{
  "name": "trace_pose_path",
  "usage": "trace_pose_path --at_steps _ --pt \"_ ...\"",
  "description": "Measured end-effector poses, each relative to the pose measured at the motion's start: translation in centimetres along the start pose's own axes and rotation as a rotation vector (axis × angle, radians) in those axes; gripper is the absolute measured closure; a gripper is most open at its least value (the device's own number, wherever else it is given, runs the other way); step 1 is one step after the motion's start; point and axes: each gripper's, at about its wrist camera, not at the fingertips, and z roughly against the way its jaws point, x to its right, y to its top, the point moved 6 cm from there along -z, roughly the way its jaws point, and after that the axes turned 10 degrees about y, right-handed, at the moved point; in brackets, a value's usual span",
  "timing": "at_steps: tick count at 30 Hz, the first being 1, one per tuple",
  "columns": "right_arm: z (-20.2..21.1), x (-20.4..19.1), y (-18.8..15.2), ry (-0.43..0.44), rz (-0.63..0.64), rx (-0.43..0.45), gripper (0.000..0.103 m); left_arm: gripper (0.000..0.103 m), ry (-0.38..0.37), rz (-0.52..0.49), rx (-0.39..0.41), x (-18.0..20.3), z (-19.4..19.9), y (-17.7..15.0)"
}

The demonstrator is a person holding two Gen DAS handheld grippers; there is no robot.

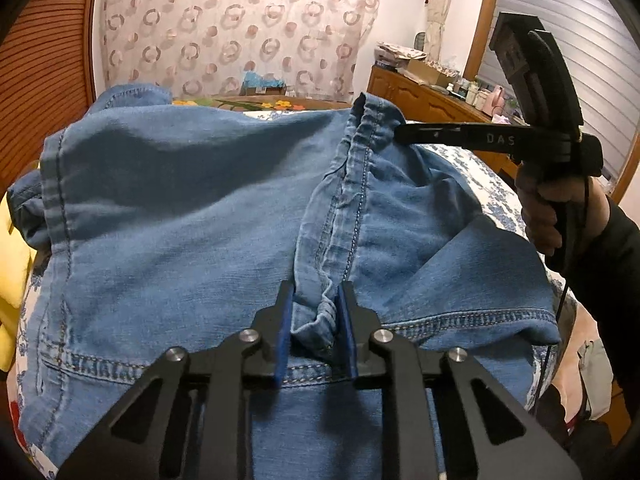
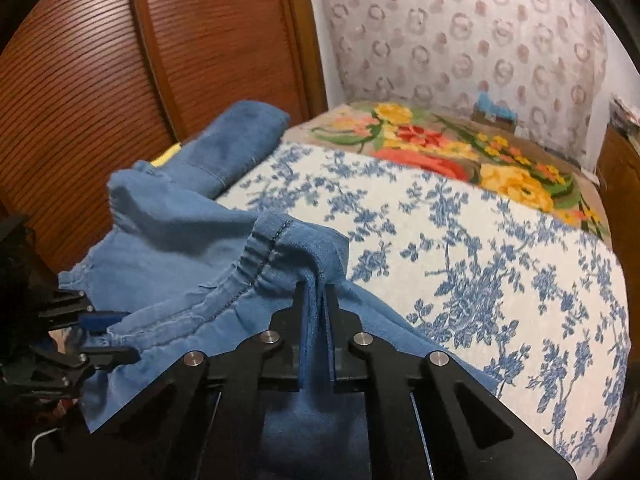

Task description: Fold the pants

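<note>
Denim pants [image 1: 180, 208] lie bunched on the bed [image 2: 500, 264], soft and limp, sagging wherever nothing supports them. Nearest on the pants, the left gripper [image 1: 316, 312] is closed on a thick wad of seam [image 1: 352, 216], pads pressing in from both sides. Farther along the same seam, toward the far edge of the pants, the right gripper [image 2: 318, 296] is nearly shut on a thin fold by the gathered waistband [image 2: 256, 264]. Beyond the pants lies a floral blanket [image 2: 440, 148]. Judging by the drape, the cloth is light but will slump; stitched hems and seams look the firmest places to hold, less likely to slip than single-layer cloth.
</note>
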Motion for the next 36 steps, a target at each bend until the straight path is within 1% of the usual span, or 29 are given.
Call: trace_pose_path --at_steps 1,4,7,9,12,14,17,20,24,28,32,34,36 --pt "0.4 -0.2 0.2 -0.001 0.001 0.015 0.100 0.090 -0.005 0.000 0.015 0.0 0.4 0.1" --pt "1.9 -0.9 0.8 -0.025 0.021 0.069 0.101 0.091 -0.009 0.006 0.069 0.2 2.2 0.9" --pt "3.2 -1.4 1.5 -0.079 0.043 0.103 0.101 0.092 -0.026 0.009 0.126 0.4 4.4 1.6" --pt "4.1 -1.8 1.9 -0.097 0.051 0.138 0.101 0.093 -0.031 0.007 0.161 0.4 5.8 2.2" --pt "5.4 -2.9 3.1 -0.094 0.073 0.179 0.101 0.094 -0.044 0.010 0.201 -0.1 7.7 2.9" --pt "6.2 -4.2 4.6 -0.084 0.099 0.212 0.101 0.094 -0.050 0.019 0.228 -0.9 9.2 3.4" --pt "7.0 -6.4 6.7 -0.068 0.138 0.251 0.101 0.095 -0.049 0.036 0.260 -1.9 11.3 3.2" --pt "6.8 -9.1 8.8 -0.040 0.180 0.278 0.101 0.095 -0.029 0.053 0.282 -3.5 13.3 2.5" --pt "4.6 -13.0 10.7 -0.015 0.249 0.272 0.102 0.095 -0.001 0.079 0.282 -5.7 14.6 1.2" --pt "0.3 -15.9 11.4 0.006 0.288 0.223 0.102 0.095 0.030 0.105 0.246 -7.2 14.0 -0.8" --pt "-4.2 -17.5 10.8 -0.003 0.307 0.161 0.102 0.095 0.053 0.146 0.205 -9.1 12.7 -2.4" --pt "-6.4 -17.7 10.1 -0.003 0.298 0.126 0.102 0.094 0.074 0.157 0.182 -10.0 11.8 -3.3" --pt "-8.4 -17.5 9.4 -0.003 0.278 0.084 0.102 0.094 0.079 0.168 0.147 -10.4 10.8 -4.2"
